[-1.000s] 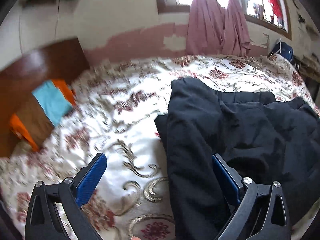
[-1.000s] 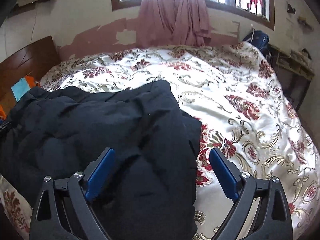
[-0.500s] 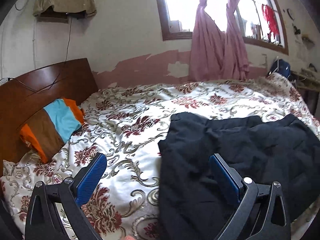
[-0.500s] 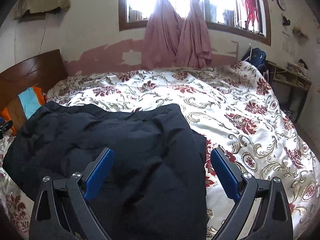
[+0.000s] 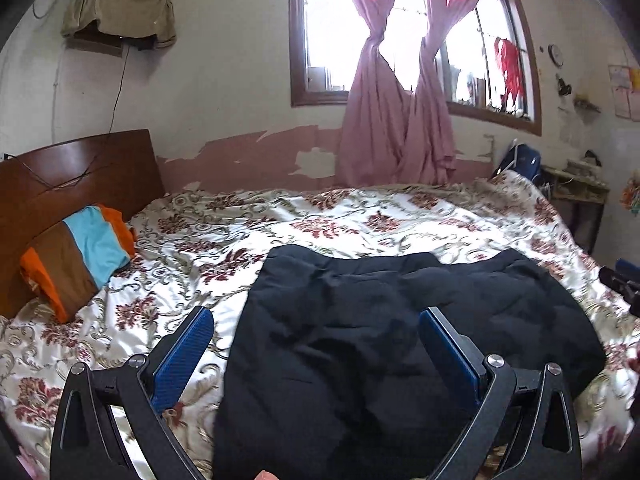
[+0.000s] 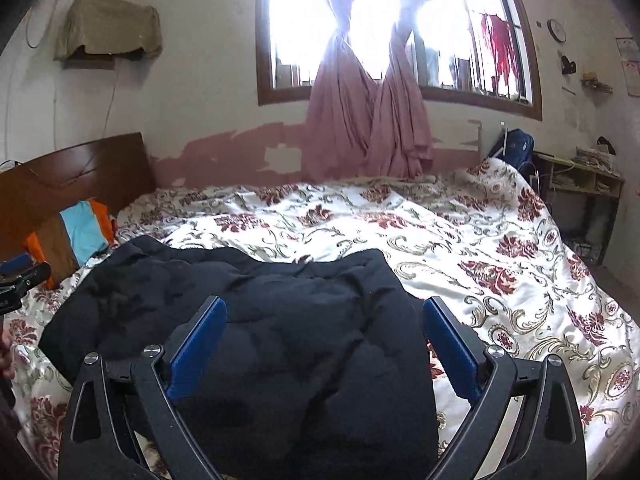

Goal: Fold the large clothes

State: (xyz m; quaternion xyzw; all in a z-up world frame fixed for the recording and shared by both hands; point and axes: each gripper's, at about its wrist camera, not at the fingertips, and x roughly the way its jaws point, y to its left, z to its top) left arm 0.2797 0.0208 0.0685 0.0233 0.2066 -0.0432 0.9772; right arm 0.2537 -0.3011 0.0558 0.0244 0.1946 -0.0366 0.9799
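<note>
Black padded jacket (image 5: 380,340) lay folded in a thick bundle on the floral bedspread (image 5: 360,224), near the bed's front edge. Left gripper (image 5: 316,344) hung over it spread wide, gripping nothing. Right gripper (image 6: 324,336) hovered the same way, fully parted and empty. Striped pillow (image 5: 76,256) leaned on the wooden headboard (image 5: 80,176), well apart from the jacket

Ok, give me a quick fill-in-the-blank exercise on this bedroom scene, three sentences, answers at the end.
1. The black garment lies on the floral ____.
2. Both the left gripper and the right gripper are ____, holding nothing.
3. The striped pillow leans against the wooden ____.

Missing words: bedspread; open; headboard
</note>
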